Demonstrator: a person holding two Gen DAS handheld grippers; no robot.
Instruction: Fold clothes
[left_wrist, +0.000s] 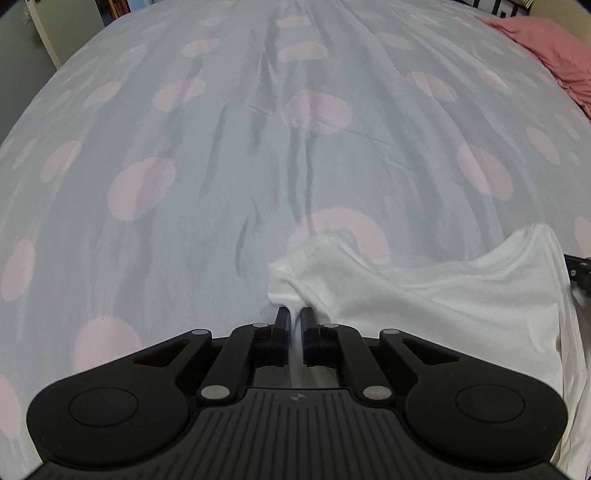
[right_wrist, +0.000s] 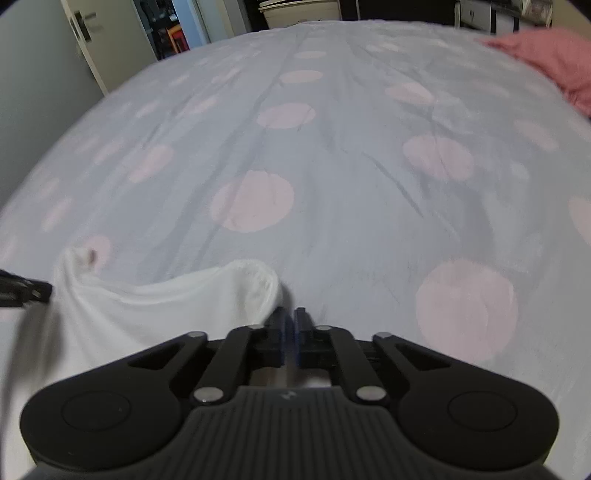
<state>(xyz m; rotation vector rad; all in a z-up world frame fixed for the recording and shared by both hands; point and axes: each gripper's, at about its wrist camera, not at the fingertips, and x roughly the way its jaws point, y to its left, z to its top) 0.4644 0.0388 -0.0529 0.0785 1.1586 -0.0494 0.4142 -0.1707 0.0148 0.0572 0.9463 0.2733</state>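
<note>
A white garment (left_wrist: 424, 295) hangs stretched between both grippers above the bed. My left gripper (left_wrist: 295, 314) is shut on its left corner, with white cloth pinched between the black fingers. In the right wrist view the same white garment (right_wrist: 166, 306) spreads to the left, and my right gripper (right_wrist: 290, 315) is shut on its right corner. The other gripper's black tip (left_wrist: 580, 271) shows at the right edge of the left wrist view, and the left gripper's black tip (right_wrist: 22, 291) shows at the left edge of the right wrist view. The lower part of the garment is hidden below both grippers.
A bed sheet (left_wrist: 221, 147), pale blue with pink dots and creased down the middle, fills both views. A pink cloth (left_wrist: 554, 55) lies at the far right of the bed; the pink cloth (right_wrist: 546, 55) shows again in the right wrist view. A door (right_wrist: 92, 37) and dark doorway stand beyond.
</note>
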